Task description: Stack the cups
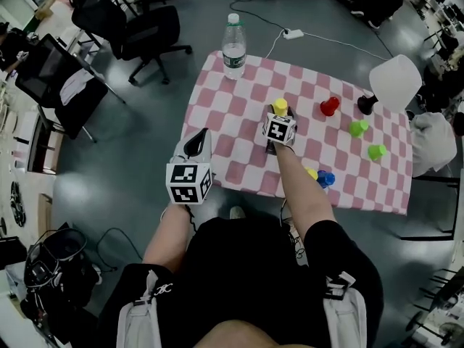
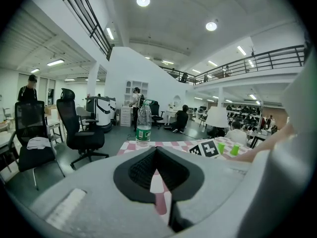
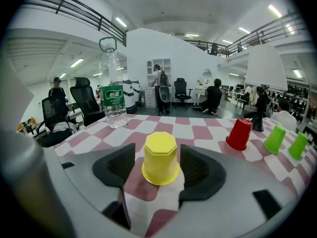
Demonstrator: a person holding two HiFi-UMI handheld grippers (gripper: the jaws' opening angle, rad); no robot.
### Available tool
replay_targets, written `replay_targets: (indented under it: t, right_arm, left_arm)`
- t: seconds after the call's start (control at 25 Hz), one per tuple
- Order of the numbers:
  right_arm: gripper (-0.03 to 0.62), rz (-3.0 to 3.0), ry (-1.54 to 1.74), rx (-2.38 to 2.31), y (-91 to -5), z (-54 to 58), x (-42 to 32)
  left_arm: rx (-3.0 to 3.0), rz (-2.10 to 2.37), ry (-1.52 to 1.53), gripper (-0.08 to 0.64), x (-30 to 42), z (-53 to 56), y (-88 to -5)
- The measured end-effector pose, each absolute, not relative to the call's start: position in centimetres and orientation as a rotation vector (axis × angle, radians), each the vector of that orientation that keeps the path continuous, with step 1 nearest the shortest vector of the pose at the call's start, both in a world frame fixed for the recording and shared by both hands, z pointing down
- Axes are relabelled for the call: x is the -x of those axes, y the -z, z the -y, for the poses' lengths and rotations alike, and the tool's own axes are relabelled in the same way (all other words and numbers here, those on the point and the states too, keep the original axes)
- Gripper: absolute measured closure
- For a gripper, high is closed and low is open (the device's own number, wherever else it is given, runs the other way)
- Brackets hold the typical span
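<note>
R gripper (image 1: 280,116) sits mid-frame in head view, over the pink-white checked tablecloth (image 1: 239,114). Its jaws stand apart w/ an upside-down yellow cup (image 3: 160,158) between them. In the R gripper view the cup stands on the cloth; cloth shows between it and the pad at frame left, while its rim is just beside the pad at frame right, so not clamped. L gripper (image 1: 197,142) is lower left of centre in head view, at the table's near-left edge, w/ jaw tips together and nothing between; its own view shows only a thin strip of cloth behind the pads. Water bottle (image 1: 233,46) stands upright at the table's upper-left corner. A red cup (image 1: 329,106), upside down, is right of the yellow one and well apart from it. A black lamp base (image 1: 366,104) w/ white shade (image 1: 395,80) is further right, near the far edge. Two green cups, also inverted: one (image 1: 358,127) below-right of the red cup, the other (image 1: 376,151) lower and further right. A 2nd yellow cup (image 1: 311,173) and a blue cup (image 1: 325,179) sit touching each other at lower right, beside the R forearm. Black office chairs (image 1: 138,27) fill the upper left, on the grey floor.
</note>
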State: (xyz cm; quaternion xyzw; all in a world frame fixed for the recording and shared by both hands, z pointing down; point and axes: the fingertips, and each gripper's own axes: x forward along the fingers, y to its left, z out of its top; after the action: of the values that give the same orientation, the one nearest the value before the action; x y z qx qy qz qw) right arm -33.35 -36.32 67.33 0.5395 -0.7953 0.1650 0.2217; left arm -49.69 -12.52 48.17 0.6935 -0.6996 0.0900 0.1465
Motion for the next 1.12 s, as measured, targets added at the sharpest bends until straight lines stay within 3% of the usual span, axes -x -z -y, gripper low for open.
replay_targets:
  t: [0.2,0.32,0.6,1.12]
  right_arm:
    - [0.324,2.140,-0.464,-1.480,-67.7,36.6,33.1]
    - [0.383,2.126,-0.452,-1.476,-67.3,36.2,33.0]
    - [0.387,2.189,-0.413,-1.455,-64.6,34.7,33.2]
    - [0.390,2.425,-0.278,-1.376,-51.1,29.4,31.8]
  left_arm:
    - [-1.985,2.016,-0.260,0.545,50.2,12.5,-48.3]
    - [-1.987,2.008,-0.250,0.545,50.1,12.6,-48.3]
    - [-2.047,1.986,-0.216,0.545,48.7,13.5,-47.1]
    - [-2.146,1.891,-0.100,0.545,44.1,16.3,-45.5]
